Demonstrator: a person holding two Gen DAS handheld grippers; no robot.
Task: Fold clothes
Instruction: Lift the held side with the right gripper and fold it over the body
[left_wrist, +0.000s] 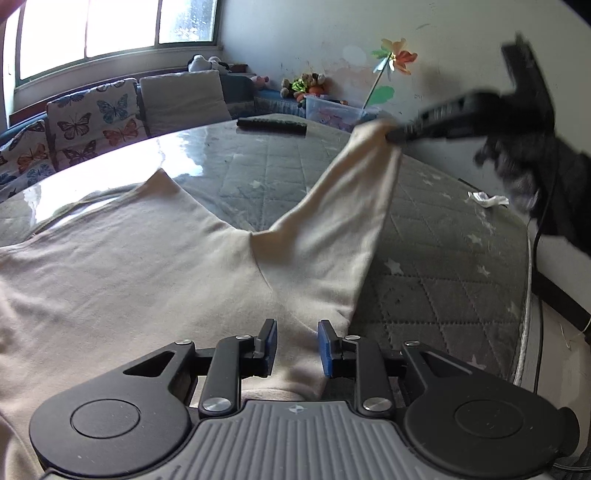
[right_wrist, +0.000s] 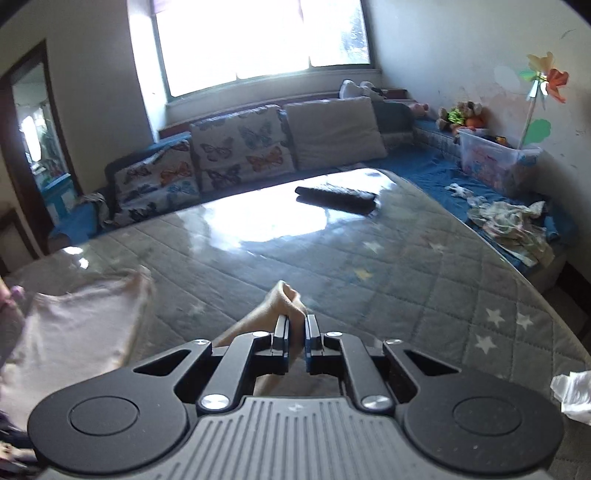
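Observation:
A cream long-sleeved shirt (left_wrist: 140, 266) lies spread on the grey quilted mattress (left_wrist: 436, 280). My left gripper (left_wrist: 297, 332) hovers open just above the shirt's body, nothing between its blue pads. The shirt's right sleeve (left_wrist: 351, 199) is lifted off the bed, its cuff pinched by my right gripper (left_wrist: 397, 134), seen blurred at the upper right. In the right wrist view my right gripper (right_wrist: 296, 325) is shut on the bunched sleeve cuff (right_wrist: 286, 301), and the rest of the shirt (right_wrist: 74, 332) shows at the lower left.
A dark folded garment (right_wrist: 334, 197) lies at the mattress's far edge. A crumpled white tissue (left_wrist: 487, 199) sits near the right edge. Butterfly-print cushions (right_wrist: 240, 147), a clear storage bin (right_wrist: 495, 158) and a loose clothes pile (right_wrist: 513, 225) line the blue bench beyond.

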